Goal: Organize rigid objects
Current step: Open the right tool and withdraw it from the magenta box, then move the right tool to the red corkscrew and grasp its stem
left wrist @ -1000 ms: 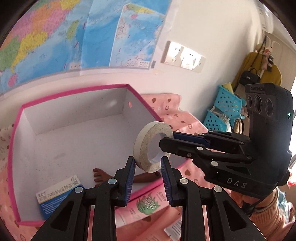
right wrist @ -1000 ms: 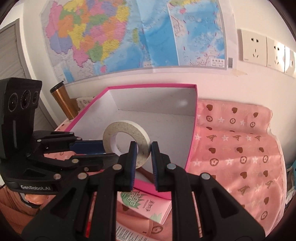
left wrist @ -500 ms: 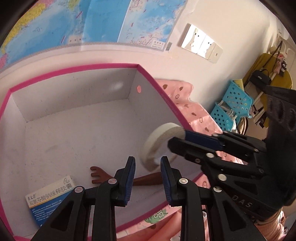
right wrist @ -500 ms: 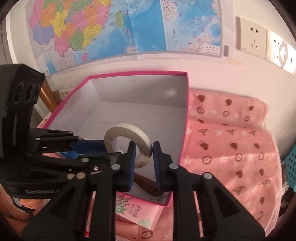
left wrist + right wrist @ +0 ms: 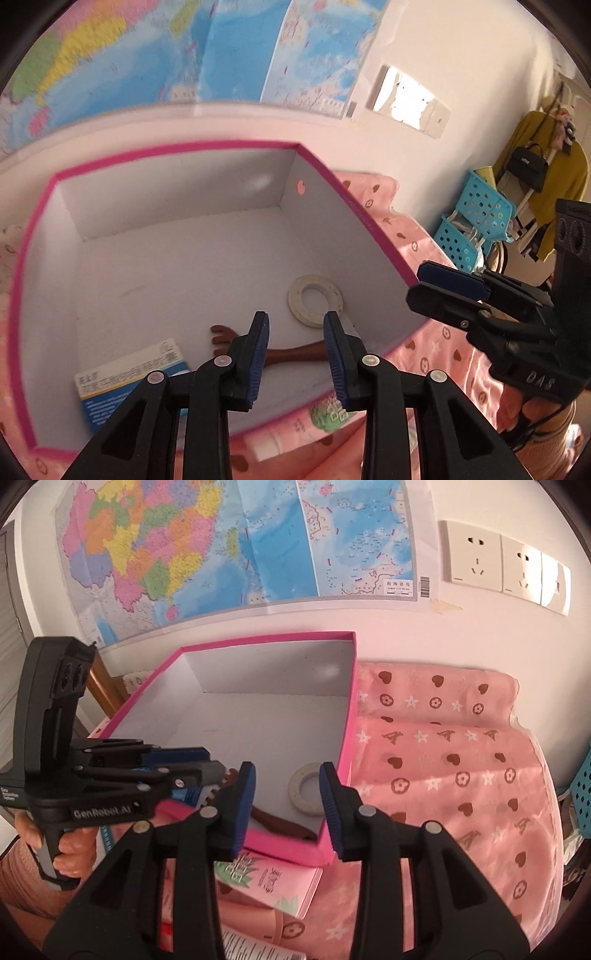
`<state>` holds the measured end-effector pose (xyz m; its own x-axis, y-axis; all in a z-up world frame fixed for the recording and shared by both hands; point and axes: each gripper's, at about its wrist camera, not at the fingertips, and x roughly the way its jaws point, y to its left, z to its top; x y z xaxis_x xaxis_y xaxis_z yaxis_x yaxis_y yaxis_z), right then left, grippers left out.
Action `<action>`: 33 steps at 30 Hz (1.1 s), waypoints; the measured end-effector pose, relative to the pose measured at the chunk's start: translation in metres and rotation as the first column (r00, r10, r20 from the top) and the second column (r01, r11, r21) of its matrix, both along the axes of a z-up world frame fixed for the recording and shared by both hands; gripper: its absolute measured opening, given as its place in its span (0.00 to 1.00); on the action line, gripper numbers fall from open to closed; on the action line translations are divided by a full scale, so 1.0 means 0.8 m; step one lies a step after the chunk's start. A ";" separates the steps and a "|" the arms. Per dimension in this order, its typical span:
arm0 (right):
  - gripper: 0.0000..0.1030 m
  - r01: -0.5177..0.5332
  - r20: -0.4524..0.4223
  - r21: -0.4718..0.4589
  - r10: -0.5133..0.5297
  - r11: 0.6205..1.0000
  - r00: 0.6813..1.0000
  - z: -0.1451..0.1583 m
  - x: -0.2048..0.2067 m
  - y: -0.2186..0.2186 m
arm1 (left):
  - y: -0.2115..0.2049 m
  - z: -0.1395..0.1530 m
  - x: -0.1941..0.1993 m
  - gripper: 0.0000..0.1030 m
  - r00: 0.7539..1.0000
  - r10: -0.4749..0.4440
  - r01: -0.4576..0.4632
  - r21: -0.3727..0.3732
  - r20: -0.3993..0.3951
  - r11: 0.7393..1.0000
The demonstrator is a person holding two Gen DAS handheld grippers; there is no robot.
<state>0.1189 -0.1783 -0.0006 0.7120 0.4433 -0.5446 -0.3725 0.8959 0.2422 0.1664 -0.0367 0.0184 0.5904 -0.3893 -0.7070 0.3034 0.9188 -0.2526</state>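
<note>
A white tape roll (image 5: 315, 305) lies flat on the floor of the pink-rimmed box (image 5: 166, 151), near its right wall; it also shows in the right wrist view (image 5: 306, 788). A brown wooden back scratcher (image 5: 291, 352) and a blue-and-white medicine box (image 5: 129, 380) lie in the box too. My left gripper (image 5: 295, 354) is open and empty above the box's near edge. My right gripper (image 5: 288, 805) is open and empty, just outside the box's near right corner, apart from the tape. A pink carton (image 5: 273, 882) lies in front of the box.
The box (image 5: 351, 716) sits on a pink patterned cloth (image 5: 450, 760) against a wall with a map (image 5: 229, 542) and sockets (image 5: 506, 565). Blue baskets (image 5: 476, 225) and a hanging yellow coat (image 5: 546, 177) stand to the right. A copper cup (image 5: 101, 686) stands left of the box.
The right gripper opened and let go of the tape roll, which now lies flat on the box floor. The right gripper drew back to the right; the left stayed open and empty.
</note>
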 end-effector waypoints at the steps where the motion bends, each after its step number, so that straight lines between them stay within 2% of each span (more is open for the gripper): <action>1: 0.37 -0.011 0.004 0.014 0.011 1.000 1.000 0.001 -0.006 -0.002 | 0.002 0.004 -0.007 0.34 1.000 -0.002 0.002 0.003 0.018 1.000; 6: 0.42 -0.085 0.022 0.092 0.083 0.992 0.996 0.005 -0.047 -0.013 | 0.012 0.022 -0.056 0.39 0.994 -0.039 0.036 0.030 0.104 0.999; 10: 0.43 -0.149 0.033 0.094 0.146 0.984 0.989 0.001 -0.087 -0.009 | 0.018 0.025 -0.096 0.40 0.989 -0.064 0.060 0.037 0.135 0.998; 15: 0.43 -0.231 -0.005 0.065 0.232 0.971 0.973 -0.022 -0.131 0.010 | 0.020 0.012 -0.139 0.40 0.986 -0.084 0.073 0.083 0.145 0.994; 20: 0.43 -0.337 -0.094 0.036 0.339 0.941 0.936 -0.060 -0.152 0.045 | 0.027 -0.012 -0.163 0.41 0.991 -0.089 0.081 0.082 0.101 0.993; 26: 0.43 -0.432 -0.215 -0.004 0.421 0.902 0.881 -0.102 -0.150 0.093 | 0.032 -0.040 -0.185 0.41 0.996 -0.076 0.073 0.073 0.047 0.995; 30: 0.43 -0.459 -0.250 -0.020 0.440 0.888 0.863 -0.115 -0.147 0.108 | 0.040 -0.055 -0.193 0.41 0.998 -0.059 0.059 0.050 0.008 0.997; 33: 0.43 -0.460 -0.270 -0.043 0.433 0.887 0.860 -0.120 -0.143 0.114 | 0.048 -0.063 -0.198 0.41 0.999 -0.042 0.042 0.037 -0.009 0.998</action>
<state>0.0045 -0.0868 -0.0962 0.2882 0.6134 -0.7353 -0.6787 0.6725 0.2950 0.0081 0.0018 -0.0318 0.5682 -0.3868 -0.7263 0.3401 0.9141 -0.2207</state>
